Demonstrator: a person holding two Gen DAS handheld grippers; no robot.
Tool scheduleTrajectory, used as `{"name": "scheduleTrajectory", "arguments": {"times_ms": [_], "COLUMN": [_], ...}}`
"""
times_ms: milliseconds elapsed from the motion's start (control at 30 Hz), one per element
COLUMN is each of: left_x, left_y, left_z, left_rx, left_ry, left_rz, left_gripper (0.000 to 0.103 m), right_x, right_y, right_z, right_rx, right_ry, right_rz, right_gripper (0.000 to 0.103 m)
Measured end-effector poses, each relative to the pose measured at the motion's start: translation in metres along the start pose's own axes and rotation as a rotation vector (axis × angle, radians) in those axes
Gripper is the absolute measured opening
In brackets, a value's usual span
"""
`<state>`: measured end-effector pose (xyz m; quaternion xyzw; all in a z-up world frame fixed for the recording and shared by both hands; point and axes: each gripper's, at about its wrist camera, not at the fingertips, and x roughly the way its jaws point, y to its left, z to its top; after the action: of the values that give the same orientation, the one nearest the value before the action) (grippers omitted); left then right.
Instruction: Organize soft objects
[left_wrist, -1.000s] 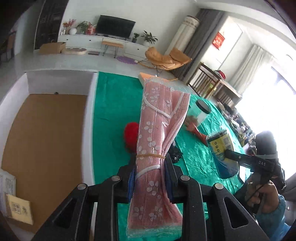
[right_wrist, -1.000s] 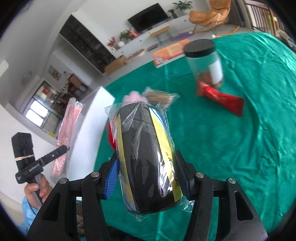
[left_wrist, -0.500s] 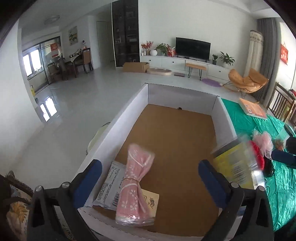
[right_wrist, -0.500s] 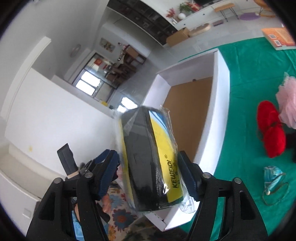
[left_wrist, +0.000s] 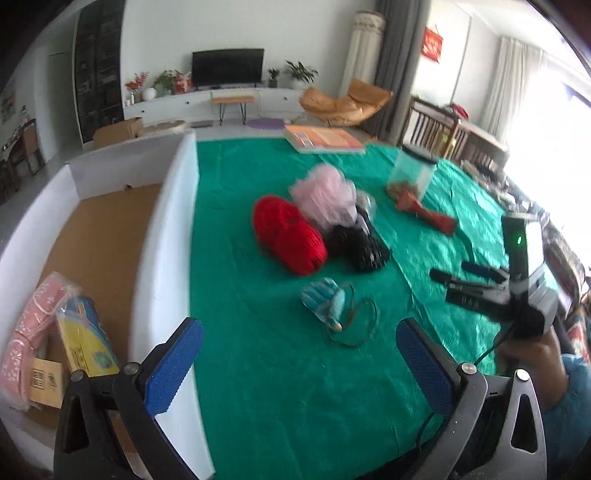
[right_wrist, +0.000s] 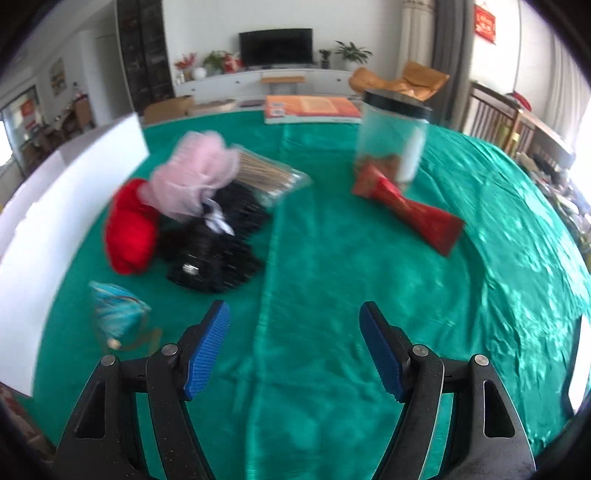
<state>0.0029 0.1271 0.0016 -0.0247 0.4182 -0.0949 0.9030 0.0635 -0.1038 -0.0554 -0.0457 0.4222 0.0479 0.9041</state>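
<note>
The bench (left_wrist: 280, 387) carries a green cloth. A white-walled box (left_wrist: 162, 258) stands at its left edge. Inside the box, at the near corner, lie the pink floral pack (left_wrist: 22, 339) and the yellow-black pack (left_wrist: 86, 341), touching. On the cloth, red yarn (right_wrist: 129, 229), a pink mesh puff (right_wrist: 192, 177) and a black bundle (right_wrist: 214, 251) are clustered together. The left tool (left_wrist: 299, 365) stands wide and empty. The right tool (right_wrist: 295, 349) is opening, nothing between its pads.
</note>
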Motion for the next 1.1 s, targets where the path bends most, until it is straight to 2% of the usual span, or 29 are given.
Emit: {"name": "scheduleTrajectory", "arguments": {"times_ms": [100, 200, 433, 500, 700, 867, 1100], "left_x": [0.041, 0.066, 0.106, 0.11, 0.117, 0.119, 0.119], "left_y": [-0.025, -0.032, -0.022, -0.022, -0.019, -0.018, -0.017], "left_z": [-0.018, -0.028, -0.024, -0.022, -0.015, -0.013, -0.014], "left_rx": [0.061, 0.08, 0.013, 0.021, 0.025, 0.025, 0.024], "left_ry": [0.073, 0.113, 0.14, 0.117, 0.099, 0.086, 0.084], "left_rz": [0.059, 0.09, 0.098, 0.123, 0.114, 0.112, 0.113], "left_gripper": [0.103, 0.103, 0.103, 0.103, 0.103, 0.103, 0.103], "right_x": [-0.001, 0.004, 0.014, 0.014, 0.016, 0.019, 0.019], "right_y": [-0.023, -0.026, -0.027, -0.027, -0.029, -0.037, -0.037], "right_z": [-0.012, -0.017, -0.017, -0.018, -0.02, -0.02, -0.021], "right_rx": [0.003, -0.014, -0.014, -0.012, 0.003, 0.056, 0.062], "right_ry": [-0.015, -0.022, 0.01, 0.01, 0.002, 0.018, 0.019], "right_rz": [-0.042, -0.048, -0.052, -0.051, -0.055, -0.025, -0.026], "right_gripper": [0.076, 0.076, 0.076, 0.076, 0.082, 0.086, 0.087]}}
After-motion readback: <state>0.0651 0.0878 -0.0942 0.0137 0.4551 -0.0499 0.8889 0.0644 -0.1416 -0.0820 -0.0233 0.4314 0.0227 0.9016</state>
